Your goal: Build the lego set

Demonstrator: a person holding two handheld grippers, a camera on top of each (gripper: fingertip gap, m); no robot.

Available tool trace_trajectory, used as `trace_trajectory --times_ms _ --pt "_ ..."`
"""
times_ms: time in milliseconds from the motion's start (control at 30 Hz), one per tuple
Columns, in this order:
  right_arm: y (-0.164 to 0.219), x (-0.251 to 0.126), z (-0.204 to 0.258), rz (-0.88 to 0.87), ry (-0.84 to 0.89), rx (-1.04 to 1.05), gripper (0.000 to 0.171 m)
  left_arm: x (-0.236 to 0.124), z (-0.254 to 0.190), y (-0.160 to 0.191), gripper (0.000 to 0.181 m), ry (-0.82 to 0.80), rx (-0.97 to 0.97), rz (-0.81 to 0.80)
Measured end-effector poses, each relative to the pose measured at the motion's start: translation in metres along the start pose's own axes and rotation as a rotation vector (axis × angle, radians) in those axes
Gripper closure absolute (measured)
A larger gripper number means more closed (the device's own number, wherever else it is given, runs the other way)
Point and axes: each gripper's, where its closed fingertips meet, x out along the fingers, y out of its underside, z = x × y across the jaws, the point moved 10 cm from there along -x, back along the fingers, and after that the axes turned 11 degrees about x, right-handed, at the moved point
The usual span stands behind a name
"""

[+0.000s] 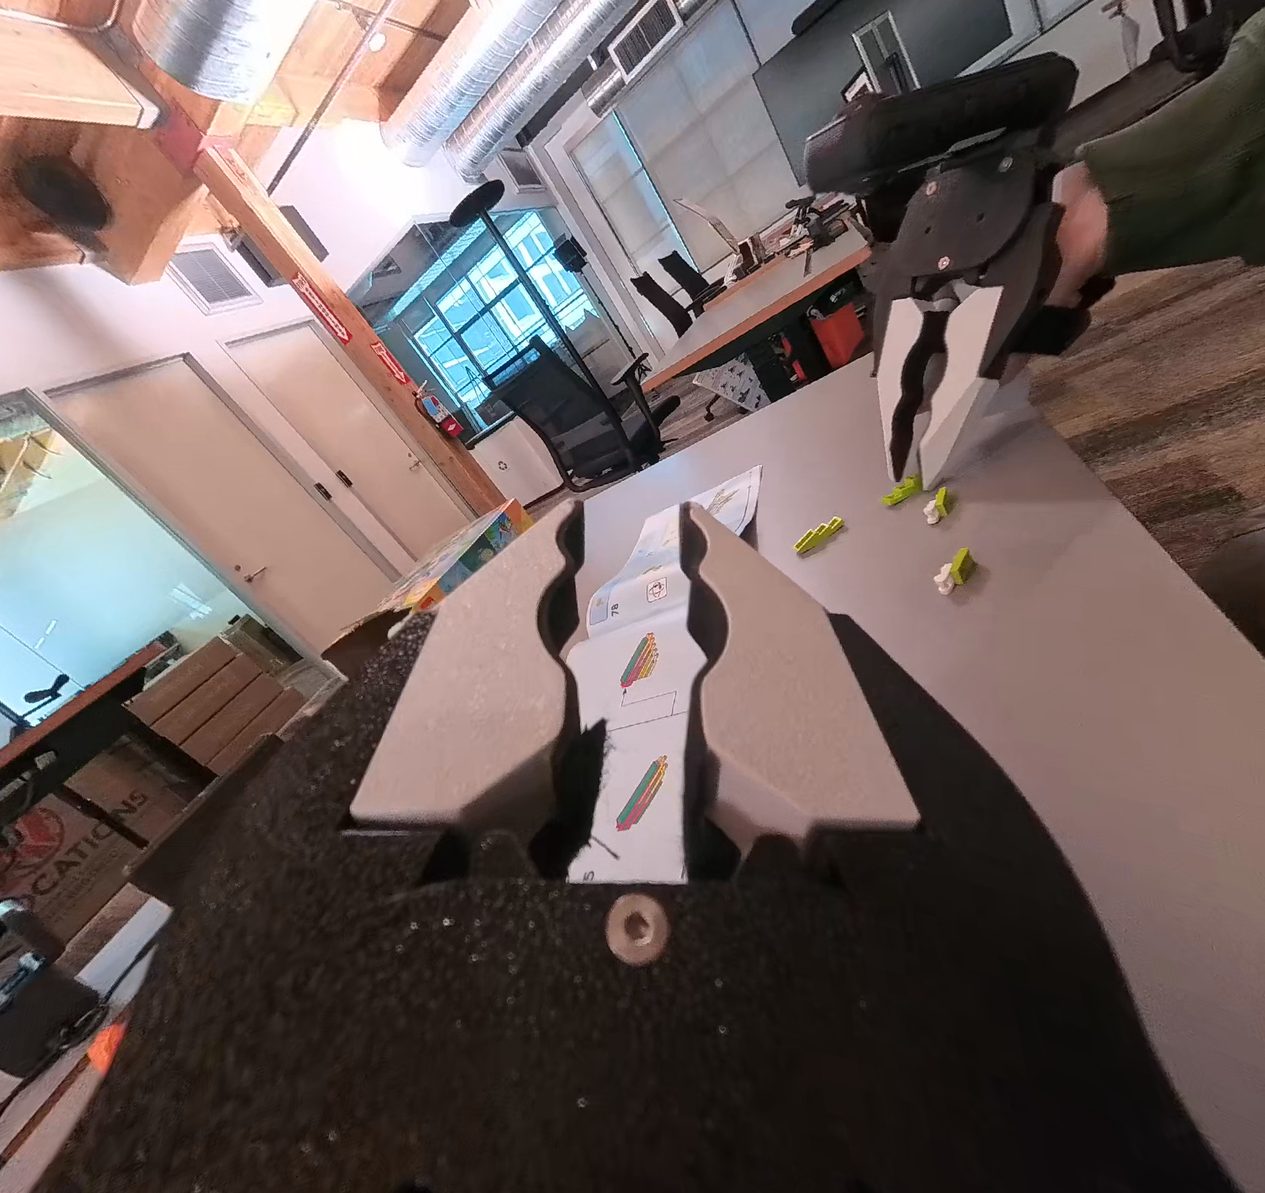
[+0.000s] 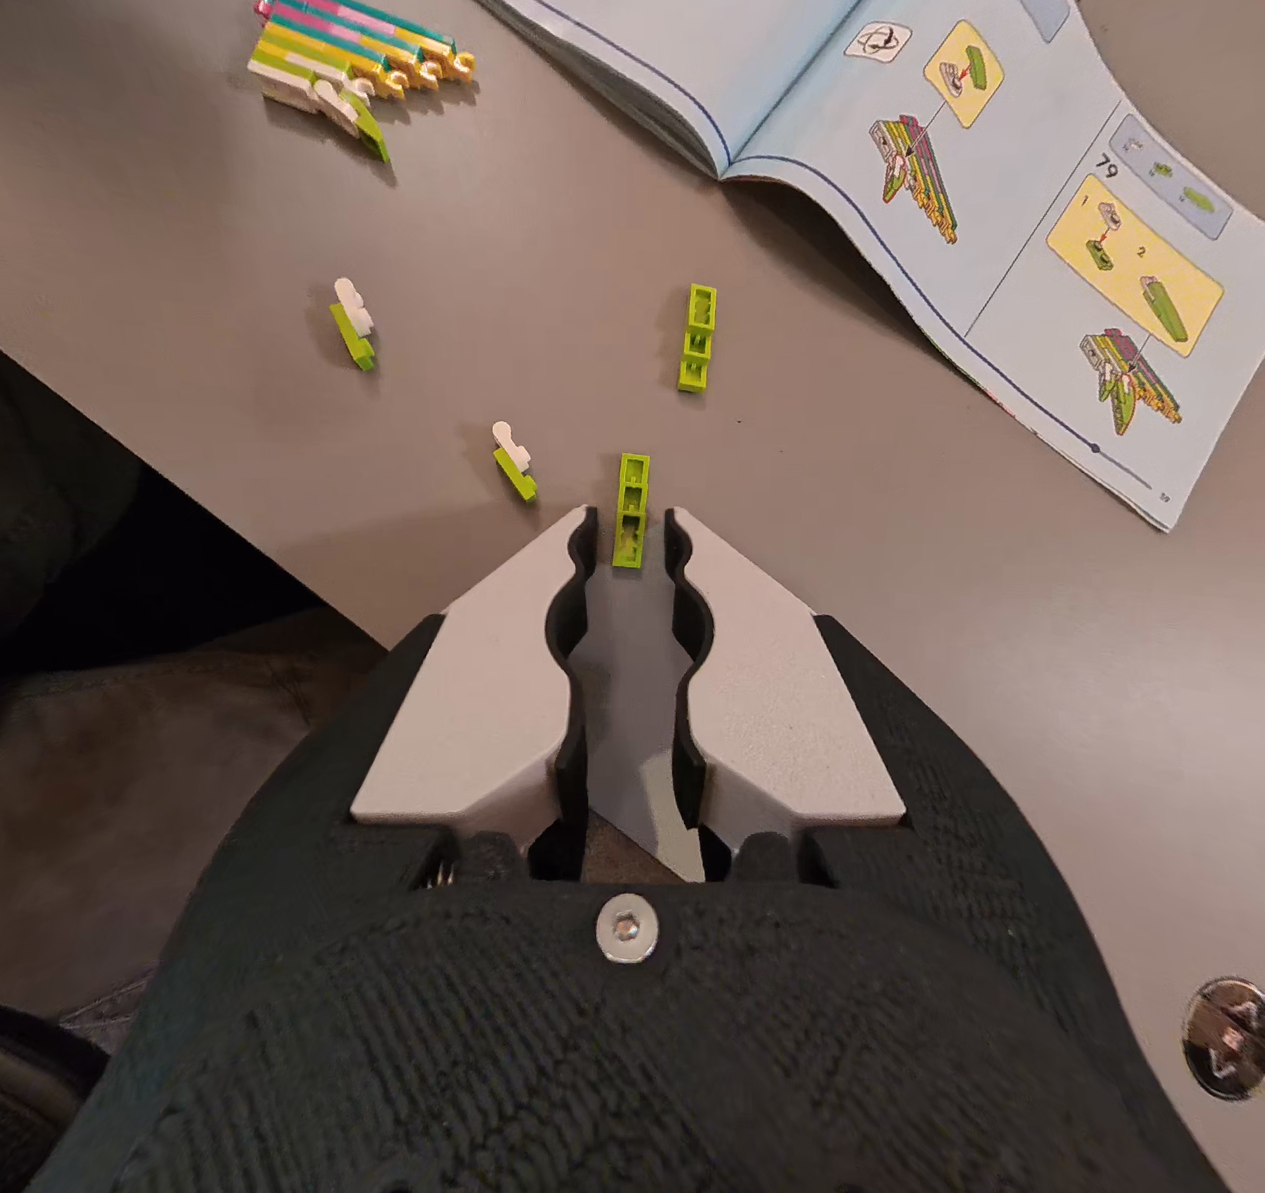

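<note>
The right gripper (image 2: 630,530) stood low over the grey table (image 2: 890,612), its fingers parted around the near end of a lime brick (image 2: 631,510) without visibly pinching it, close to the table's front edge. A second lime brick (image 2: 697,337) and two lime-and-white pieces (image 2: 354,325) (image 2: 515,452) lay apart on bare tabletop, the striped wing assembly (image 2: 342,58) farther off and the open instruction booklet (image 2: 958,133) to the right. The left gripper (image 1: 633,544) hung tilted above the booklet, fingers apart and empty, with the lego box (image 1: 465,558) lying beyond it, its contents unseen.
</note>
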Motion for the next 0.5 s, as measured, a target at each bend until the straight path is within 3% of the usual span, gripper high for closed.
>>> trace_trajectory --times_ms 267,500 --pt "0.005 -0.018 0.001 -0.187 -0.074 0.011 0.141 -0.001 0.002 0.001 0.156 -0.004 -0.011 0.004" --pt "0.008 -0.002 0.017 -0.168 -0.221 -0.098 0.141 -0.001 0.003 0.001 0.156 0.001 -0.018 0.001"
